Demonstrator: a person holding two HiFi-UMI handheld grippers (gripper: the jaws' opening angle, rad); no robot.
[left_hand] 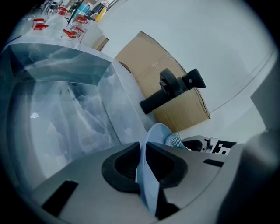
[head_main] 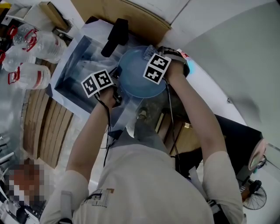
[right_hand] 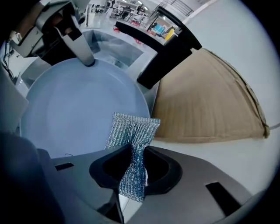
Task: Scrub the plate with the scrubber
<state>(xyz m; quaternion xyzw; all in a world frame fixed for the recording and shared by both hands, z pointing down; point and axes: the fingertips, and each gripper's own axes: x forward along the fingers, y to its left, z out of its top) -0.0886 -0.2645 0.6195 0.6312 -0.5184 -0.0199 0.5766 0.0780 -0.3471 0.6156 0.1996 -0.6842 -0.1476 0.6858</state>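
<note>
Head view: my left tongs [head_main: 117, 83] clamp the plate [head_main: 138, 81] by its left rim, and my right tongs [head_main: 152, 56] pinch the scrubber [head_main: 148, 51] at its far rim. Mid-scrub, I judge; next, press it flat and sweep nearer.

"Where does the head view sit?"

"High above the person's shoulders, facing steeply down. The plate [head_main: 140, 81] lies mid-frame, the plastic-lined tub [head_main: 70, 65] is on its left and the cardboard box [head_main: 118, 13] is on the far side."

"And the two gripper views?"

"Each looks along its own jaws from very near. The left gripper view meets the plate edge-on, with the tub on the left and the box beyond. The right gripper view looks across the plate's face, with the box on the right."

"What do they share?"

"Plate, box and the black bar [head_main: 114, 37] show in all three — and the right gripper view also catches the left gripper [right_hand: 87, 59] at the plate's far rim."
</note>
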